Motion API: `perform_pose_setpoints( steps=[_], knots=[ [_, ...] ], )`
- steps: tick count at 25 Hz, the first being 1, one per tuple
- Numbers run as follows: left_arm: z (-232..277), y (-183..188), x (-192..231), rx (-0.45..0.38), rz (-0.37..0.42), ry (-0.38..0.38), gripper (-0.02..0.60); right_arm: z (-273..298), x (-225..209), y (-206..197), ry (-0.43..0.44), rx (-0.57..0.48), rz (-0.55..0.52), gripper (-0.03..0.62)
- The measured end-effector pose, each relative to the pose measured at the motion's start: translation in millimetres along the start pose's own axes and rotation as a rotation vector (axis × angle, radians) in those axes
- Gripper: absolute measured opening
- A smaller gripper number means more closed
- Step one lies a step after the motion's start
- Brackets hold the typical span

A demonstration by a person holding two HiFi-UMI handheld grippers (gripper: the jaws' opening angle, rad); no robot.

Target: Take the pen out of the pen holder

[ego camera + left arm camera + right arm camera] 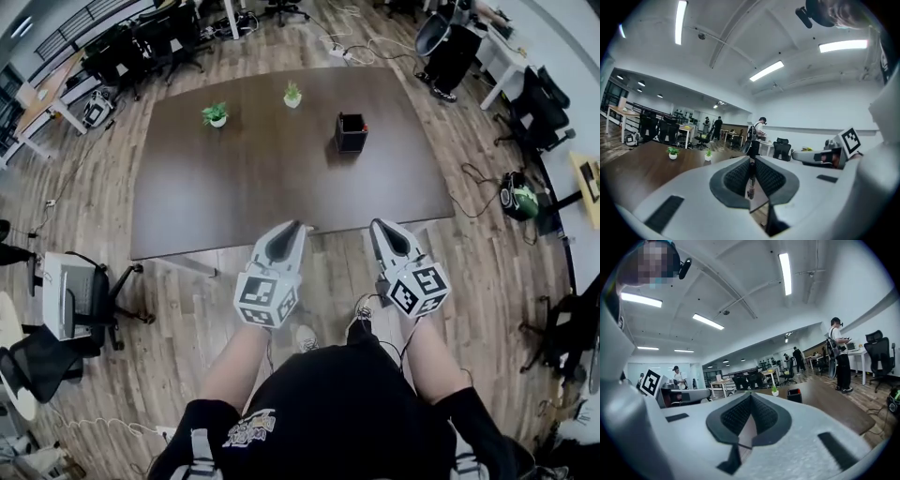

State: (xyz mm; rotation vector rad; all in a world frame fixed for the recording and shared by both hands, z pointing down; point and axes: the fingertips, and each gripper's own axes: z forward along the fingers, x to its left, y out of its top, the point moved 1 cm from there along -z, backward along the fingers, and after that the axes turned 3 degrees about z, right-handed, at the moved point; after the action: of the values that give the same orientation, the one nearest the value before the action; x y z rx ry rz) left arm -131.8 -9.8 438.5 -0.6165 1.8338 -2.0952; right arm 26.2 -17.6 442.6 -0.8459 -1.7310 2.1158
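Note:
The black pen holder (352,132) stands upright on the far right part of the dark brown table (272,187). A small red piece shows at its rim, and I cannot make out a pen beyond that. In the right gripper view the holder (794,395) sits far ahead, just right of the jaws. My left gripper (300,226) and right gripper (377,225) hover side by side over the table's near edge, well short of the holder. Both point forward, with jaws together and nothing between them. Their closed tips also show in the left gripper (751,160) and right gripper (751,396) views.
Two small potted plants (216,114) (292,95) stand at the back of the table, left of the holder. Office chairs (80,300) and desks ring the table on the wooden floor. A person (839,355) stands off to the right, and cables lie on the floor.

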Motion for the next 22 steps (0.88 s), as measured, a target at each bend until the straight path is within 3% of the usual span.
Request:
perform_pose_setpoints(
  steps=[8, 22],
  knots=[
    [-9, -1, -35, -0.004, -0.026, -0.111, 0.029, -49, 4, -4, -0.119, -0.001, 0.000, 0.005],
    [-18, 3, -40, -0.010, -0.023, -0.112, 0.029, -46, 13, -1, -0.098, -0.001, -0.007, 0.005]
  ],
)
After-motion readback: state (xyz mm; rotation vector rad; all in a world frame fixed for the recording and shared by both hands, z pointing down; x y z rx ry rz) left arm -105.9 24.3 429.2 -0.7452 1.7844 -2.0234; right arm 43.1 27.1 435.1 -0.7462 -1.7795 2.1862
